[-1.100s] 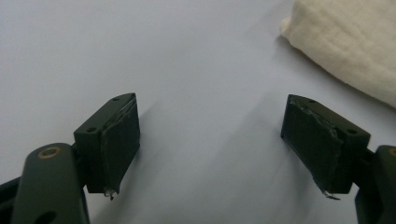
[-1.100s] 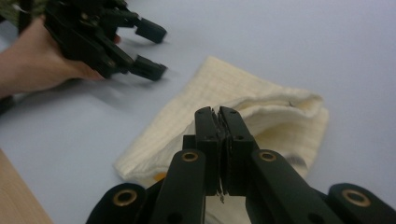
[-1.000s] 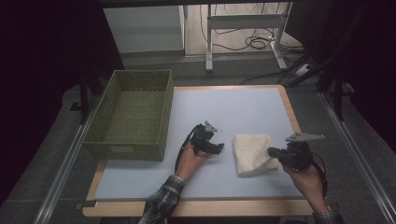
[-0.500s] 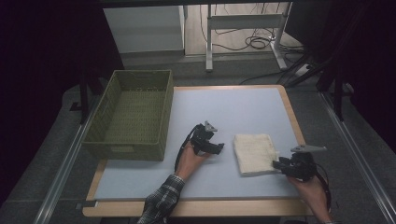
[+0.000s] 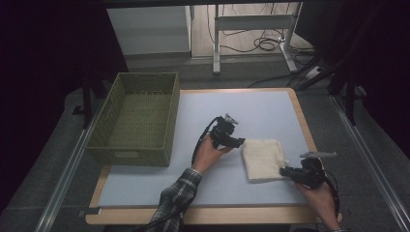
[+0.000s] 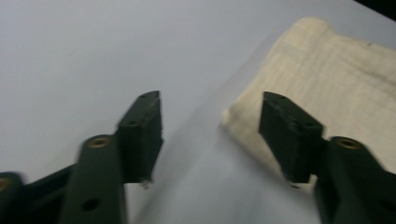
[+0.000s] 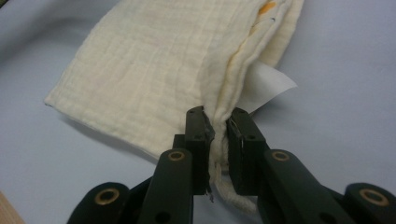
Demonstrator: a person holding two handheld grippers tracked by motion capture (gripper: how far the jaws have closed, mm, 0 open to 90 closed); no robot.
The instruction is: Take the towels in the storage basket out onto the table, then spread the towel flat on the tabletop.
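Note:
A folded cream cloth (image 5: 263, 158) lies on the pale blue table top (image 5: 251, 111), right of centre. My right gripper (image 5: 286, 171) sits at the cloth's near right corner. In the right gripper view the right gripper (image 7: 219, 122) is shut on the bunched edge of the cloth (image 7: 154, 70); its jaws have just been closing on that edge. My left gripper (image 5: 238, 141) is at the cloth's far left corner. In the left gripper view the left gripper (image 6: 212, 122) stands open, its jaws having just been closing, with a corner of the cloth (image 6: 336, 74) by the right jaw.
A green woven basket (image 5: 135, 116) stands at the table's left, overhanging its edge. A white label (image 7: 271, 84) sticks out from the cloth's fold. Beyond the table are a desk frame and cables (image 5: 261, 43) on the floor.
The left gripper moved right and up to the cloth's far left corner, its jaws narrower. The right gripper dropped to the cloth's near right corner and closed on its edge.

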